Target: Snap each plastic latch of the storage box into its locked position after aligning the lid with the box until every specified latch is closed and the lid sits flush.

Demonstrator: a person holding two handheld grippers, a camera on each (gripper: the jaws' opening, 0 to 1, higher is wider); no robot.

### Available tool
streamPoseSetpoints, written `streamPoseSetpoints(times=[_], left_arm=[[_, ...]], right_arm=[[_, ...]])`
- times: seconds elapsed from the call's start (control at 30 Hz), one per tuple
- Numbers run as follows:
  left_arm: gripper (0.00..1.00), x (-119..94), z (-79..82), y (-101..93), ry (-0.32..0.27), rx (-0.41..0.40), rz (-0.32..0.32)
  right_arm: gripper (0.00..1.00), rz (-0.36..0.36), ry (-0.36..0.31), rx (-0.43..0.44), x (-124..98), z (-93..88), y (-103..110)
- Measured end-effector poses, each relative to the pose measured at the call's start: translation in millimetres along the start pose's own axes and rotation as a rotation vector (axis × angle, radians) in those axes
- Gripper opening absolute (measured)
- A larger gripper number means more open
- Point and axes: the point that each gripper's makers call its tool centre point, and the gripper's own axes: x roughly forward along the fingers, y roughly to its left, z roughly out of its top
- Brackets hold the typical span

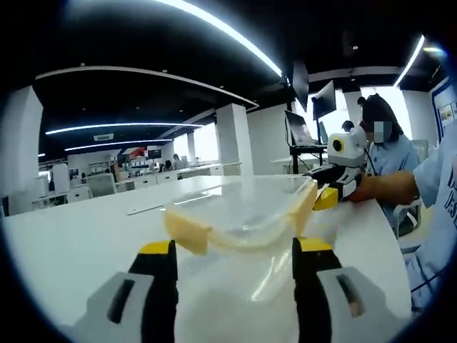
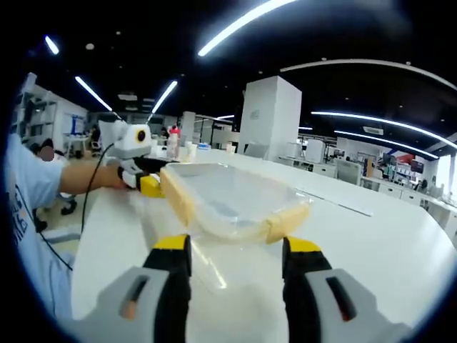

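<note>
A clear plastic storage box (image 1: 246, 207) with its lid on lies on the white table (image 1: 78, 243). Pale yellow latches sit at its near-left (image 1: 187, 230) and far-right (image 1: 307, 204) corners. My left gripper (image 1: 235, 250) stands open just short of the box's near end, yellow tips either side. At the far end, my right gripper (image 1: 330, 194) has a yellow tip against the far-right latch. In the right gripper view the box (image 2: 228, 200) lies ahead of my open right gripper (image 2: 235, 246), and the left gripper (image 2: 146, 182) sits by the far-left latch (image 2: 178, 196).
A person's forearm (image 1: 385, 187) in a light blue sleeve reaches in from the right. A second person sits behind. Monitors on a stand (image 1: 307, 121) rise beyond the table's far edge. White pillars and desks fill the room behind.
</note>
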Motion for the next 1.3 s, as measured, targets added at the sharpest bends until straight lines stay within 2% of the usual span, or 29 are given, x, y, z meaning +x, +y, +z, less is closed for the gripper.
streamPoseSetpoints(times=[0.07,0.17,0.27,0.37,0.6,0.67,0.73,0.87,0.97,1.03,1.1,1.13,1.23,1.3], left_arm=[[0.66,-0.9,-0.3,-1.6,0.000,0.012,-0.007],[0.78,0.1,-1.0,-12.6,-0.001,0.029,-0.044],[0.83,0.7,1.3,-16.7,-0.009,0.015,-0.059],[0.83,0.2,6.6,-19.7,-0.032,-0.042,-0.068],[0.77,1.1,9.0,-14.4,-0.043,-0.082,-0.041],[0.74,0.9,9.6,-10.1,-0.045,-0.068,-0.021],[0.76,-0.1,16.8,-7.1,-0.085,-0.043,-0.007],[0.85,-0.2,19.0,-6.4,-0.109,-0.024,0.006],[0.89,0.4,23.8,-4.1,-0.134,0.028,0.021],[0.90,-0.1,26.1,-1.5,-0.145,0.033,0.026],[0.90,0.1,27.1,-1.1,-0.149,0.028,0.020],[0.89,0.7,26.9,-3.2,-0.146,0.036,0.016],[0.89,2.3,26.0,-3.6,-0.141,0.056,0.011],[0.88,2.0,25.8,-1.2,-0.138,0.062,0.017]], right_arm=[[0.49,0.000,0.001,-0.001,0.1,0.0,0.2],[0.50,-0.002,0.002,-0.004,0.3,-0.4,2.2],[0.50,-0.002,0.003,-0.008,0.6,-0.3,3.7],[0.50,-0.002,0.003,-0.010,0.6,-0.3,4.3],[0.50,-0.001,0.002,-0.010,0.6,-0.1,4.9],[0.50,-0.001,0.002,-0.010,0.7,-0.1,4.8],[0.50,-0.001,0.004,-0.010,0.7,-0.3,4.5],[0.51,0.002,0.001,-0.010,1.0,-0.5,3.6],[0.52,0.003,0.000,-0.013,1.5,-0.5,3.0],[0.53,0.005,-0.002,-0.017,2.4,-0.6,2.1],[0.56,0.008,-0.016,-0.031,5.4,-2.0,1.0],[0.61,0.005,-0.018,-0.082,8.5,-3.0,0.3],[0.81,0.029,0.032,-0.203,15.4,-12.8,14.0],[0.84,0.021,0.051,-0.250,16.6,-15.1,12.9]])
